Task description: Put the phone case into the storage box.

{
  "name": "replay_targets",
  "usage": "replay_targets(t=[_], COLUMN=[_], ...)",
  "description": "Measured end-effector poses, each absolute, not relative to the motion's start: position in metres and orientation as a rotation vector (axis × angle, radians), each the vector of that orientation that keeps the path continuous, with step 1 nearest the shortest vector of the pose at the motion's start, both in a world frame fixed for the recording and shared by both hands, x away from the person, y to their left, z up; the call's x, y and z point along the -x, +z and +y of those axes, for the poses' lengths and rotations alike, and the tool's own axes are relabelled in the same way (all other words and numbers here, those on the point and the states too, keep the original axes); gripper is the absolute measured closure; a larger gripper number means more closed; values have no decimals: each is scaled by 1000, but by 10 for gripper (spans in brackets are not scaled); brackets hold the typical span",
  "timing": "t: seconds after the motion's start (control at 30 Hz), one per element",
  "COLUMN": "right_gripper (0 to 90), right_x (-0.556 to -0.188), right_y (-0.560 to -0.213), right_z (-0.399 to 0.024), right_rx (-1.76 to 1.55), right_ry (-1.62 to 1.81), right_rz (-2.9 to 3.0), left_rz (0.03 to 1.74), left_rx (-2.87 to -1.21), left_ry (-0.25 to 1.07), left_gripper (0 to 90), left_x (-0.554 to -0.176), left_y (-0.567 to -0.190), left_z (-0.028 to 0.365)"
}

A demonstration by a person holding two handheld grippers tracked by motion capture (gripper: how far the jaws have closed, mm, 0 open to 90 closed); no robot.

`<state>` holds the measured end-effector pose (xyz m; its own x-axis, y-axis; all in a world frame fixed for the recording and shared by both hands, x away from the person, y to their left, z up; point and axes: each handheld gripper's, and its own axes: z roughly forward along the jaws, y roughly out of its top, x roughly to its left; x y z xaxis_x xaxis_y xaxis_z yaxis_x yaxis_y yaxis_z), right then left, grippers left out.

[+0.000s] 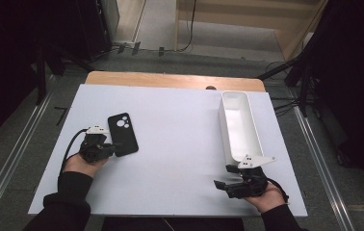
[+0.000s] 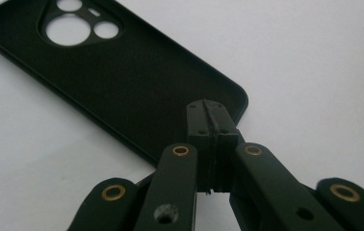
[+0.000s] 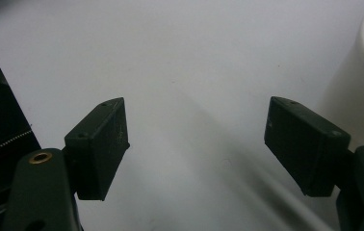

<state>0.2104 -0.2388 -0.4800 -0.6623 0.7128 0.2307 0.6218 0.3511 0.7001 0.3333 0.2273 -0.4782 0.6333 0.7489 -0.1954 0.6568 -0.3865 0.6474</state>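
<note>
Table (image 1: 170, 144), white-topped, bears phone case (image 1: 123, 134) and tray (image 1: 240, 126); grey floor around.

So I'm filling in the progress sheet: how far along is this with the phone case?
Early. The left hand-held gripper has its jaws shut at the near edge of the black phone case, which lies flat on the white board. The right hand-held gripper stands open, holding nothing. The white bin is empty, so any move there remains.

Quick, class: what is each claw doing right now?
Left claw: shut at the corner of the black phone case; a grip cannot be told.
Right claw: open, holding nothing.
</note>
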Motion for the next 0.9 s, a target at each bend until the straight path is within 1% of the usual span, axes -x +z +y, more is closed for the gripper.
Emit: replay_targets(t=[0.1, 0.3, 0.37, 0.6, 0.9], right_gripper=[218, 218, 218, 218, 218], right_x=[-211, -212, -212, -212, -214], right_y=[-480, -480, -480, -479, -479], right_z=[-239, -237, -237, -236, -234], right_rx=[-1234, -1225, -1220, -1207, -1200], right_ry=[1207, 1211, 1208, 1209, 1208], right_rz=[2489, 2496, 2501, 2503, 2510], left_rz=[1094, 1118, 1132, 1161, 1211], left_rx=[-2143, -2199, -2184, -2186, -2156], left_ry=[134, 149, 135, 167, 172], left_gripper=[896, 896, 896, 896, 895], left_x=[-335, -336, -336, -335, -335], left_y=[-481, -489, -490, -488, -487], left_z=[228, 227, 230, 243, 262])
